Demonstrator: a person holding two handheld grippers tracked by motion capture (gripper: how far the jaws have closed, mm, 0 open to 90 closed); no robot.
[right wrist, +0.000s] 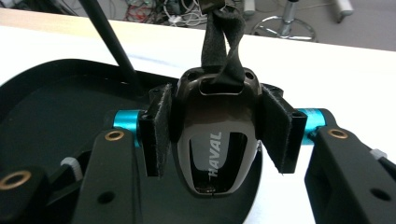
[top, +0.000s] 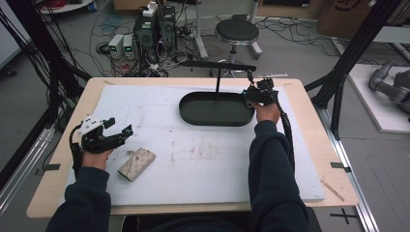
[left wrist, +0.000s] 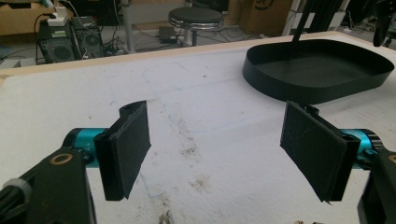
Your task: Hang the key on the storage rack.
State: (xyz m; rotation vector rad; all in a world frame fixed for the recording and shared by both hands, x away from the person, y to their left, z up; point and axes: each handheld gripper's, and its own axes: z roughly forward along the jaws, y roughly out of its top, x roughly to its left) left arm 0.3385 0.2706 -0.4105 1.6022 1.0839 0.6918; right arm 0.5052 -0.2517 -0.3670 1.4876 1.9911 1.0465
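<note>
I was working two hand-held claws over a white foam mat (top: 203,164) that covered a pale wooden table (top: 314,145).

My right gripper (top: 251,95) was at the far right of the mat, at the right end of a shallow black oval tray (top: 193,115). In the right gripper view its jaws were clenched on the two sides of a glossy dark brown car key fob (right wrist: 215,135) marked HAVAL. The fob's long axis ran straight out along the jaws, with its black fabric strap (right wrist: 223,42) at the far tip, rising out of view. The fob hung over the tray's right end, with the black tray floor (right wrist: 56,116) beneath and to the left of it and the white mat to the right. I could not tell whether it had touched the floor yet. A thin black post (right wrist: 109,39) stood on the tray just to the left of the fob.

So the relation that mattered was simple: the tray lay directly under the fob, and in my judgement the next move was to let go there, keeping clear of the post.

My left gripper (top: 116,131) was well apart, near the left edge of the mat. Its jaws were released, with only bare, stained mat between the pads (left wrist: 126,149). A beige patterned key pouch (top: 137,164) lay just beside it, toward the near edge. The left hand was plainly the nearer one to that pouch, and the tray sat far off to its right.
</note>
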